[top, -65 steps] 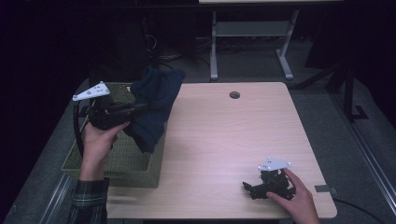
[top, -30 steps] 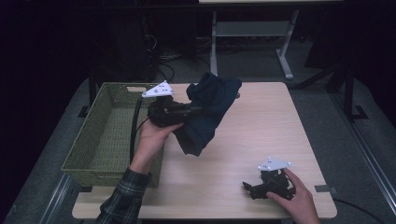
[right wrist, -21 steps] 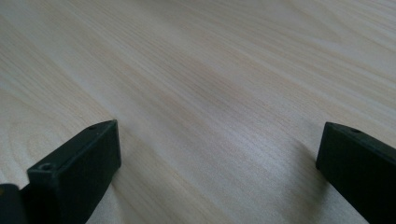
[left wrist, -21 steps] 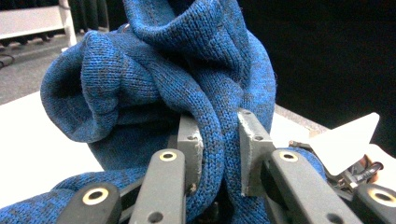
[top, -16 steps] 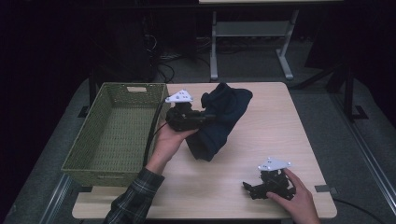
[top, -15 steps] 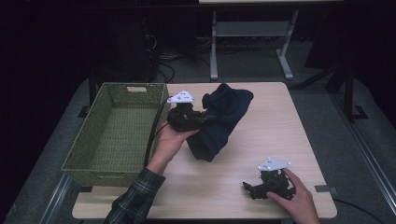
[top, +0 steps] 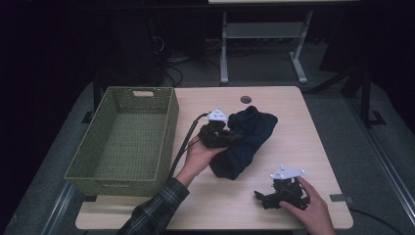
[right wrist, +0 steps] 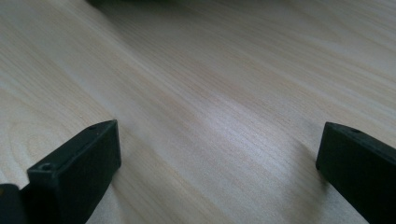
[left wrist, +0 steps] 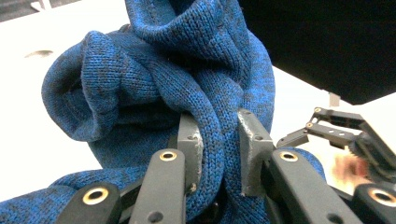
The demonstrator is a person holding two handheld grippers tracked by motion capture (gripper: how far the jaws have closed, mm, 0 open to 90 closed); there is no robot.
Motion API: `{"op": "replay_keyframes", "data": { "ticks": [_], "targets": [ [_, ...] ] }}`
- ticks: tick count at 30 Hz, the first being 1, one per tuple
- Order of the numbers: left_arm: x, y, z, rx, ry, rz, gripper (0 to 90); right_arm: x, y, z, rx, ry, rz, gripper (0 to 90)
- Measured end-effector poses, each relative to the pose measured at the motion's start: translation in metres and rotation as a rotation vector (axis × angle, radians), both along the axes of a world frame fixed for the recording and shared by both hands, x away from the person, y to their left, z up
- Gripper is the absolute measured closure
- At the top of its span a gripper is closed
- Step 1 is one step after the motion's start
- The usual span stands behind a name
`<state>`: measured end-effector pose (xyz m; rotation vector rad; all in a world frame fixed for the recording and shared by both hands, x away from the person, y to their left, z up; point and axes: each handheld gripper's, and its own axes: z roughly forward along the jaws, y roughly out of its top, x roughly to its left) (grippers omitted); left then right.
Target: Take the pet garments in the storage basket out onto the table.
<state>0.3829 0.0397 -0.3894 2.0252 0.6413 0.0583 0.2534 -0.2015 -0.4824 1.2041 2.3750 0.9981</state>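
Observation:
A dark blue knitted garment [top: 247, 142] lies bunched on the wooden table [top: 313, 127], its lower end touching the tabletop. My left gripper [top: 230, 138] is shut on a thick fold of it; in the left gripper view the knit [left wrist: 154, 79] is pinched between the two pads [left wrist: 190, 144]. My right gripper [top: 259, 198] rests low at the table's front right, held by a hand. Its jaws stand wide apart in the right gripper view [right wrist: 217, 154], with only bare wood between them.
A green woven basket [top: 166, 132] stands empty on the table's left side. A round cable hole [top: 245, 100] sits near the far edge. A white desk frame [top: 264, 34] stands on the floor beyond the table.
My left gripper has carried the blue garment out of the basket, rightward and down onto the middle of the table. The right gripper has stayed in place.

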Motion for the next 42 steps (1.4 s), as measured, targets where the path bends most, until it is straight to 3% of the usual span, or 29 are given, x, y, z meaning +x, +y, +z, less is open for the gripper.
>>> {"op": "replay_keyframes", "data": {
  "ticks": [13, 17, 20, 24, 32, 42],
  "targets": [
    [0.014, -0.029, -0.047, 0.084, 0.053, -0.008, 73.4, 0.0, 0.0, 0.0, 0.0, -0.005, 0.003, 0.0],
    [0.014, -0.035, -0.054, 0.114, 0.049, -0.024, 66.0, 0.0, 0.0, 0.0, -0.003, -0.005, 0.003, 0.0],
    [0.014, -0.035, -0.054, 0.116, 0.059, -0.02, 46.8, 0.0, 0.0, 0.0, -0.003, -0.005, 0.003, 0.0],
    [0.012, -0.031, -0.046, 0.122, 0.027, -0.012, 32.3, 0.0, 0.0, 0.0, -0.001, -0.006, 0.003, 0.0],
    [0.0, -0.011, -0.03, 0.131, -0.01, -0.004, 22.5, 0.0, 0.0, 0.0, -0.001, -0.008, 0.004, 0.0],
    [-0.03, 0.017, -0.032, 0.163, -0.03, 0.016, 16.8, 0.0, 0.0, 0.0, -0.001, 0.0, 0.001, 0.0]
  ]
}}
